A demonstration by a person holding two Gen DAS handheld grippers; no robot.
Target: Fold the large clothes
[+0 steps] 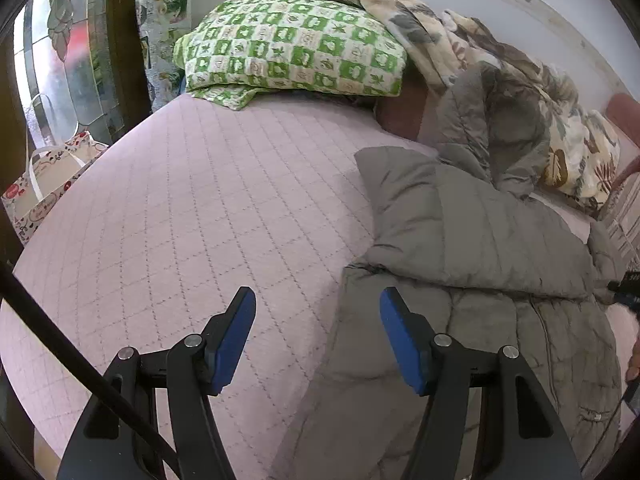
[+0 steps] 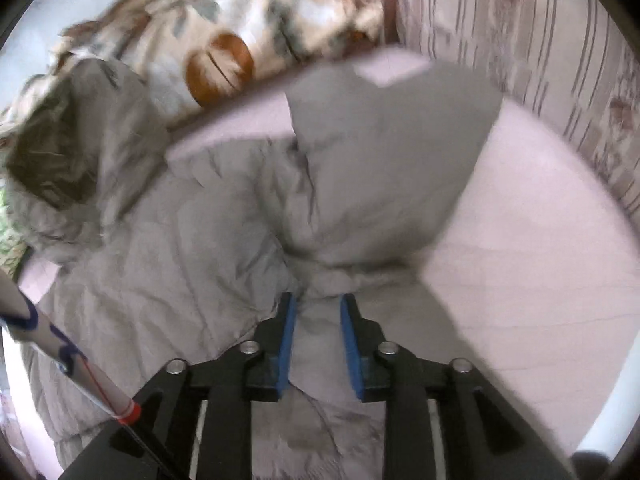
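Meanwhile, the right gripper (image 2: 318,312) pinched the grey padded coat (image 2: 192,240) on the bed (image 1: 180,200); the left gripper (image 1: 318,308) hovered, fingers apart.

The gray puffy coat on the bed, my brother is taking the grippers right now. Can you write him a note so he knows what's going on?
Left gripper: open, empty, hovering over the coat's left edge.
Right gripper: jaws partly closed around a bunch of the gray coat; whether it is pinched tight is unclear.
The coat lies spread on the pink quilted bed, hood toward the floral blanket.
Done: one sleeve folded across the body.
Left: the other sleeve, then fold the body.
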